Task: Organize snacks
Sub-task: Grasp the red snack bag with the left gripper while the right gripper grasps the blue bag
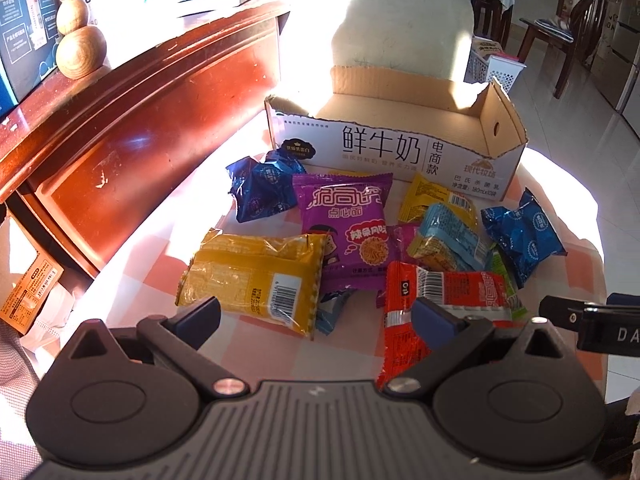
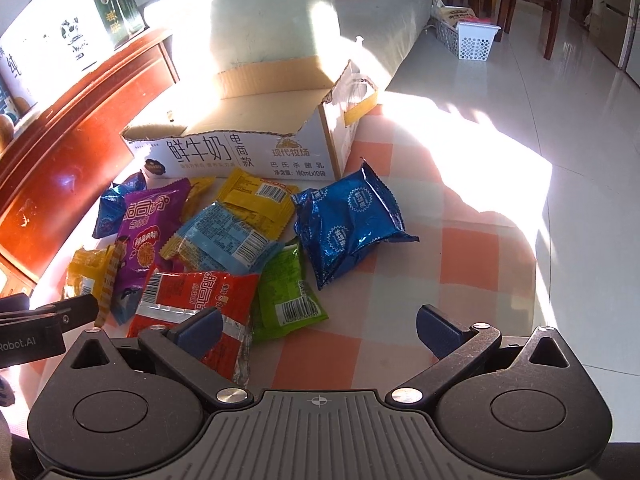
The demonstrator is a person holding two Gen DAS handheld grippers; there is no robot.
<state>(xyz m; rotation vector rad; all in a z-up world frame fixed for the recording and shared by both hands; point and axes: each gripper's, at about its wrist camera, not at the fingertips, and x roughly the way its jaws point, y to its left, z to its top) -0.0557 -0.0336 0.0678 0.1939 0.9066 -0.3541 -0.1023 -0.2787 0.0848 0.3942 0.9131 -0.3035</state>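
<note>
A pile of snack packets lies on a checked cloth in front of an open, empty cardboard milk box point(image 1: 394, 152) point(image 2: 248, 152). A yellow packet point(image 1: 252, 280), a purple packet point(image 1: 344, 224) point(image 2: 142, 232), a red packet point(image 1: 440, 292) point(image 2: 196, 296), a green packet point(image 2: 286, 292), a light blue packet point(image 2: 224, 240) and shiny blue packets point(image 1: 520, 232) point(image 2: 348, 224) show. My left gripper point(image 1: 316, 316) is open and empty, just short of the yellow and red packets. My right gripper point(image 2: 320, 328) is open and empty, its left finger over the red packet.
A red-brown wooden cabinet point(image 1: 120, 152) runs along the left with a wooden gourd point(image 1: 78, 40) on top. A pale cushion point(image 1: 404, 28) stands behind the box. A white perforated basket point(image 2: 468, 38) sits on the tiled floor at the right.
</note>
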